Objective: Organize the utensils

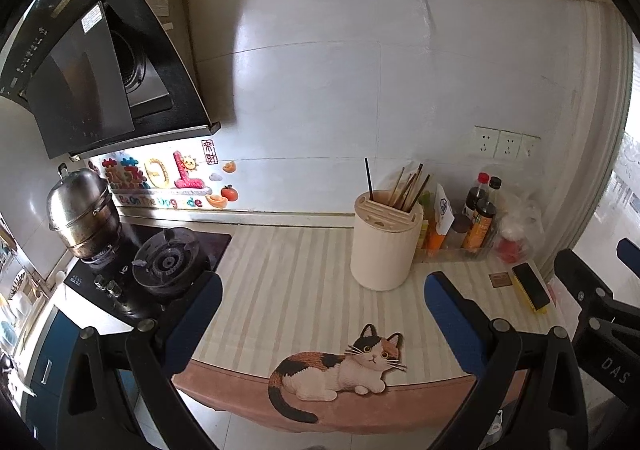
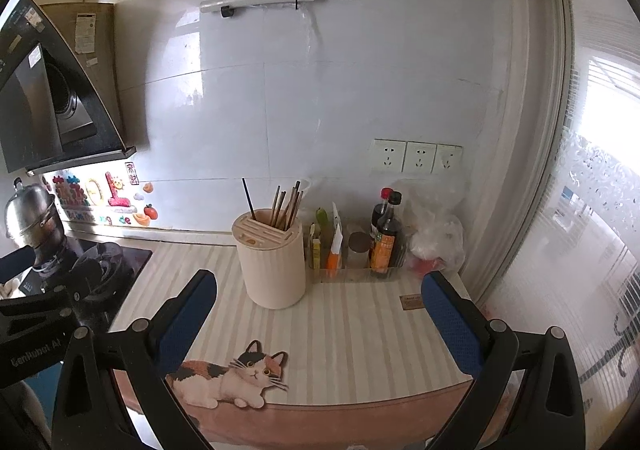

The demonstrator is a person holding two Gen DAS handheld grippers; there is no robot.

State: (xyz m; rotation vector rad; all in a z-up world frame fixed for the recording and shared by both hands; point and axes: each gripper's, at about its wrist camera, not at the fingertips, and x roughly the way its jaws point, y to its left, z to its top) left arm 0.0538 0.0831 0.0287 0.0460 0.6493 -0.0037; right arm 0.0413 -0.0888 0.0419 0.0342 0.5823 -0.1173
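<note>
A cream cylindrical utensil holder [image 1: 383, 246] [image 2: 271, 262] stands on the striped counter mat near the back wall. Several brown chopsticks [image 1: 412, 185] [image 2: 288, 203] lean in its open compartment, and one dark chopstick [image 1: 368, 179] [image 2: 249, 199] stands apart in a slot. My left gripper [image 1: 324, 314] is open and empty, low over the front of the mat. My right gripper [image 2: 320, 314] is open and empty, in front of the holder. The right gripper's body shows at the right edge of the left wrist view [image 1: 600, 302].
A gas stove [image 1: 160, 262] with a steel steamer pot [image 1: 82, 213] is at the left. Sauce bottles [image 2: 386, 238] and packets sit in a clear tray right of the holder, with a plastic bag [image 2: 436, 234] beyond. A black-and-yellow block [image 1: 530, 290] lies at the right. The mat's cat-printed front edge [image 2: 240, 378] overhangs the counter.
</note>
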